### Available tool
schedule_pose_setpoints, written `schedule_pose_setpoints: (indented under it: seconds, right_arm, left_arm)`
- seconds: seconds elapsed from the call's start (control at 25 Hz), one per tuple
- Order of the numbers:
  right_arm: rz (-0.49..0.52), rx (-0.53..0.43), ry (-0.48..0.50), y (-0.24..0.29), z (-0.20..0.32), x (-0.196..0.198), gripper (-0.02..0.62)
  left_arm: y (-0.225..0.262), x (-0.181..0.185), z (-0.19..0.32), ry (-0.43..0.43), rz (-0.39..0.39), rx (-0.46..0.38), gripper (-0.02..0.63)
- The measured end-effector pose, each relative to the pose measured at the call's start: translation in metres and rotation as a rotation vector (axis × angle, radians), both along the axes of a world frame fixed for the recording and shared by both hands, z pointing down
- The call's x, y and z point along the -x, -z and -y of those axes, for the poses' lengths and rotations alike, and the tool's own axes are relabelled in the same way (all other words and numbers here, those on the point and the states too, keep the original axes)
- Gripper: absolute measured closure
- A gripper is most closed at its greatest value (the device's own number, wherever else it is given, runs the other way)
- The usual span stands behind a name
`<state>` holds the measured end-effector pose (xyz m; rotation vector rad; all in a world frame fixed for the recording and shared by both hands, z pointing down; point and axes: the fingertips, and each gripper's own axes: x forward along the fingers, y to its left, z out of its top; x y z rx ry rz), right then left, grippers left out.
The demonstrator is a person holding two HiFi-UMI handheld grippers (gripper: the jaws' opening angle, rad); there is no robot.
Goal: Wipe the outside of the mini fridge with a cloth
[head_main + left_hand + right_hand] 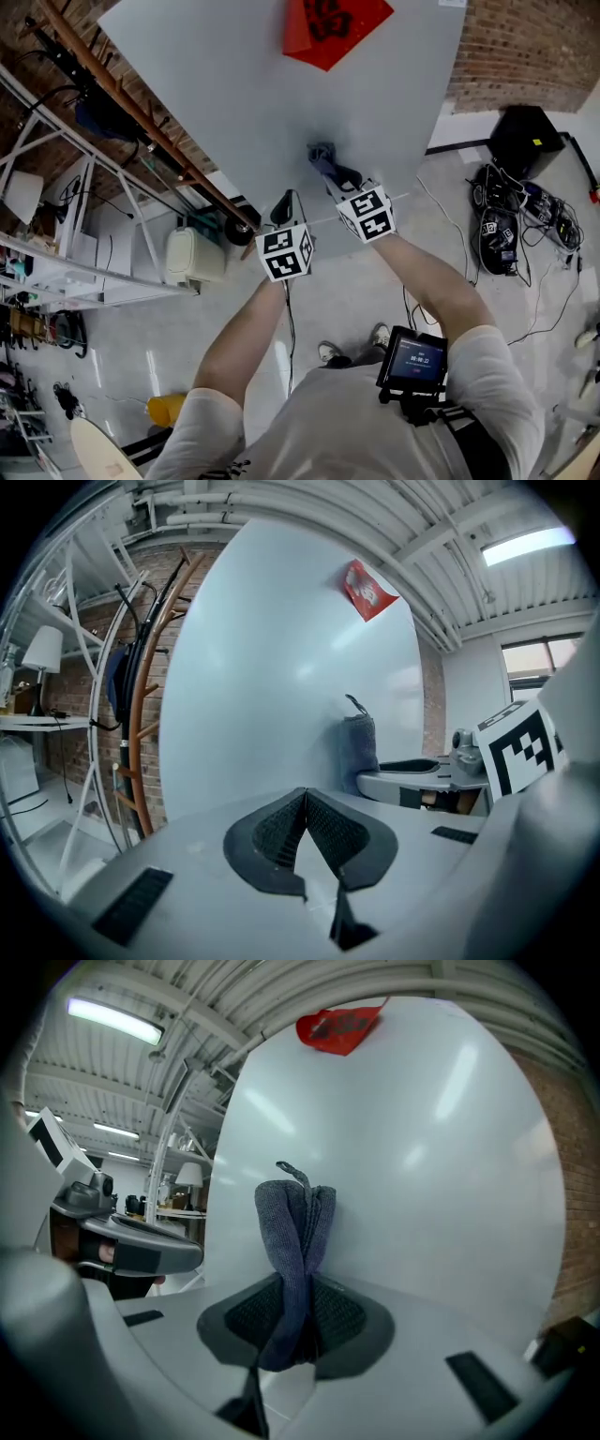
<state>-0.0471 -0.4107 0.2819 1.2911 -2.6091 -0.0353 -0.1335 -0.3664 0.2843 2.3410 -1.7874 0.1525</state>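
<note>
The mini fridge [253, 84] shows as a broad pale grey panel with a red paper decoration [333, 26] near its top. My right gripper [336, 174] is shut on a folded grey-blue cloth [295, 1232], which presses against the fridge face [412, 1176]. In the left gripper view the same cloth [360, 747] stands against the fridge [272, 667], to the right of my jaws. My left gripper [305, 832] is shut with nothing between its pads and hangs just short of the panel. In the head view the left gripper [281, 208] sits lower left of the right one.
A white metal shelf rack [66, 253] and leaning wooden poles [141, 112] stand left of the fridge. A white box [192, 255] sits on the floor nearby. Cables and black gear [511, 220] lie at right, beside a black box [527, 139]. Brick wall [525, 47] behind.
</note>
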Motion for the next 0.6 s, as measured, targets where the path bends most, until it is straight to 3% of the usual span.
schedule_pose_setpoints:
  seconds: [0.6]
  right_arm:
    - [0.015,0.04,-0.226,-0.013,0.042,-0.2,0.505]
  left_arm:
    - [-0.013,-0.124,0.03,-0.069,0.001,0.033,0.601]
